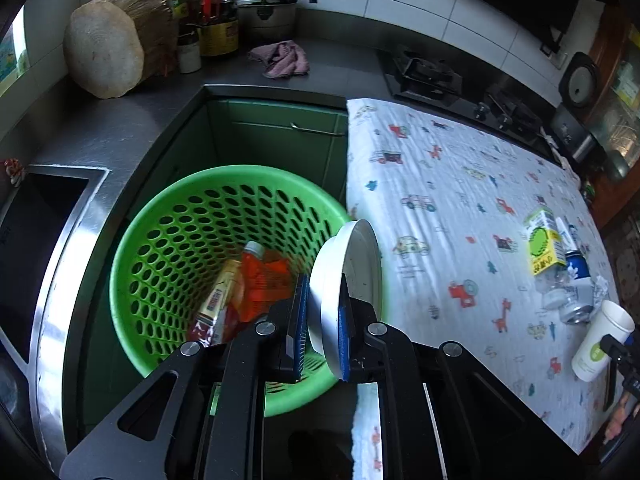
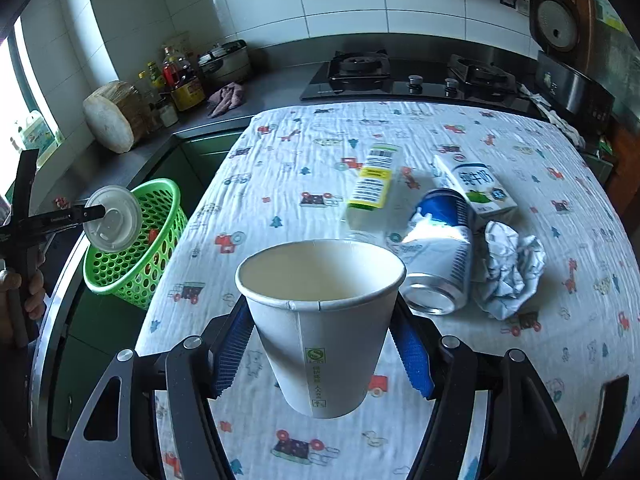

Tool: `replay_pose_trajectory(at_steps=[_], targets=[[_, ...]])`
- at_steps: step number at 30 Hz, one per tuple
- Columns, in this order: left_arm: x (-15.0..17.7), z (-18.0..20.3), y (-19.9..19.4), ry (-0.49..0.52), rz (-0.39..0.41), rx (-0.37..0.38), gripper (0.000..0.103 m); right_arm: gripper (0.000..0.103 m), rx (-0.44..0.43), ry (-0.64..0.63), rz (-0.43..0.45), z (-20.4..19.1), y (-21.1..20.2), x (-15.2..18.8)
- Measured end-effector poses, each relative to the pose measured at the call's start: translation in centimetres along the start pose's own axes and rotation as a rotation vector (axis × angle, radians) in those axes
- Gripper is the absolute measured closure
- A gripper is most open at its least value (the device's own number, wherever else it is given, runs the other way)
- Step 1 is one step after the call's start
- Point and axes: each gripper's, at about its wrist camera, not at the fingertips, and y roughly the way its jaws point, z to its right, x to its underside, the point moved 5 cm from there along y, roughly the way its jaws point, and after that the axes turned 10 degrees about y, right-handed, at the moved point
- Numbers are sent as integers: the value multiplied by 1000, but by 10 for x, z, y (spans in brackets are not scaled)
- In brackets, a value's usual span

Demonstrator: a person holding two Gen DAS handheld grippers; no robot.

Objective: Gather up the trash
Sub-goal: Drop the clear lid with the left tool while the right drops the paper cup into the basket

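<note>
The left gripper (image 1: 324,320) is pinching a white plastic lid (image 1: 348,280) edge-on, jaws nearly closed, at lower centre of the left view, right above the green basket (image 1: 132,264) (some wrappers and a bottle already lying inside). Releasing only once the lid is hanging well inside the rim looks wise. The right gripper (image 2: 320,344) is clasping a paper cup (image 2: 320,320) about half-open, low centre; a can (image 2: 440,264), cartons and crumpled paper (image 2: 508,272) are waiting on the cloth beyond.
</note>
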Motion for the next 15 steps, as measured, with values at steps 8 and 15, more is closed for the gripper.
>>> replay_pose_trajectory(at_steps=[8,15], targets=[[21,-53,25,-20,-90,-101,90,39,-58,-68,-17,-60,24,-12],[37,-78,35,-78,-113,-72,86,39,-118,-131,-29,-115,44,-21]])
